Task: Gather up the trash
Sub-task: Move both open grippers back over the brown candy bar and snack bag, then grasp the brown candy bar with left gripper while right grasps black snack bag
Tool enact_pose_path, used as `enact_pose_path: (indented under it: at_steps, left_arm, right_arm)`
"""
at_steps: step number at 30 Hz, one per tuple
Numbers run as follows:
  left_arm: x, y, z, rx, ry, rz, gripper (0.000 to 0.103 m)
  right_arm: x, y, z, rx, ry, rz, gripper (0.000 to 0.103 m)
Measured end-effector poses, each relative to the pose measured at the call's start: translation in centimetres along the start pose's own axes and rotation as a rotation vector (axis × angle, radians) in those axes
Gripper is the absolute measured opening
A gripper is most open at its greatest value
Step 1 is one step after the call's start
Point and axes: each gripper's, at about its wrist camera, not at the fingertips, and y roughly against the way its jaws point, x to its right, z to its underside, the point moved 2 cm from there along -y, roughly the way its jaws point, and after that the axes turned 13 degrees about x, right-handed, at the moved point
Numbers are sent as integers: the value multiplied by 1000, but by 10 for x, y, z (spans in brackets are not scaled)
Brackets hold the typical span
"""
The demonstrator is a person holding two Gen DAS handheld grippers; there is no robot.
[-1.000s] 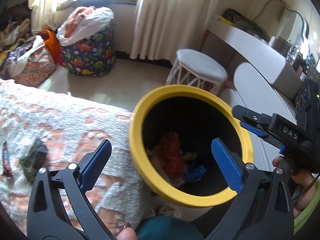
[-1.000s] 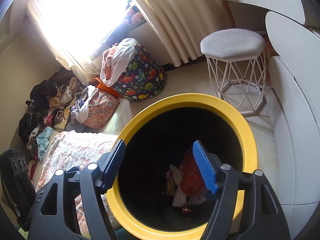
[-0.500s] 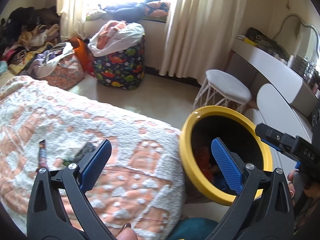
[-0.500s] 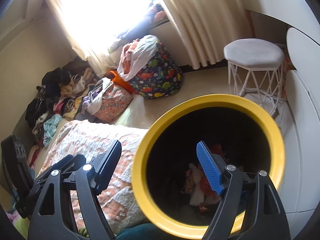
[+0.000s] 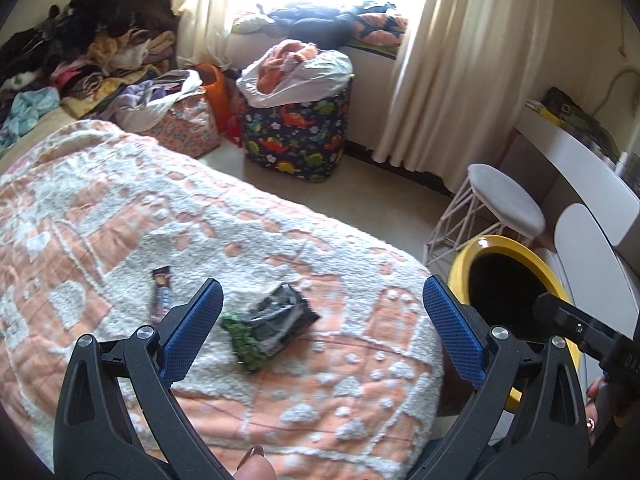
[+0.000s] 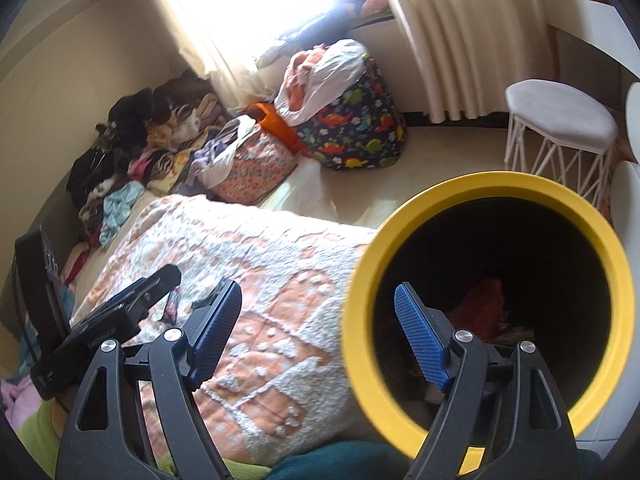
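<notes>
A yellow-rimmed black bin (image 6: 484,308) stands beside the bed and holds orange and other trash; it also shows in the left wrist view (image 5: 516,276). A crumpled dark and green wrapper (image 5: 270,322) lies on the orange and white bedspread (image 5: 120,208), between my left gripper's fingers. A thin dark snack wrapper (image 5: 161,292) lies to its left. My left gripper (image 5: 322,326) is open and empty above the bed. My right gripper (image 6: 318,330) is open and empty, straddling the bin's left rim. The left gripper's body (image 6: 108,320) shows in the right wrist view.
A white wire-legged stool (image 5: 504,200) stands behind the bin beside a white desk (image 5: 580,168). A dinosaur-print bag (image 5: 296,136), a floral bag (image 5: 184,128) and a heap of clothes (image 5: 80,60) sit by the curtained window.
My left gripper has swung left from over the bin to over the bed, bringing the two wrappers into view. My right gripper has shifted left so the bin sits further right.
</notes>
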Motion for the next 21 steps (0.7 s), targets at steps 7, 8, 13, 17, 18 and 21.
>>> enact_pose_path:
  at_steps: [7,8,13,17,18,21]
  left_arm:
    - [-48,2,4,-9,65,-83,92]
    - [-54,2,5,-12,75,-95,92]
    - [-93,-1,12,-47,162,-149,92]
    - [-118,-5,21,-87,227,-166,82]
    - [-124,-6,24,-104,249,-161,79]
    - [-133,-10,29,-127,284,-145,68]
  right_arm:
    - [-32,-28,7,-52,46,-56,76]
    - [-37,-33,9,-61,53,-64,76]
    - [-61,-55,19,-110,91,-107,76]
    - [-78,-78,24,-151,98,-147,76]
    - [-82,-86,25,-166,99,-154,76]
    - [-89,-105,30,-209,89,-170,74]
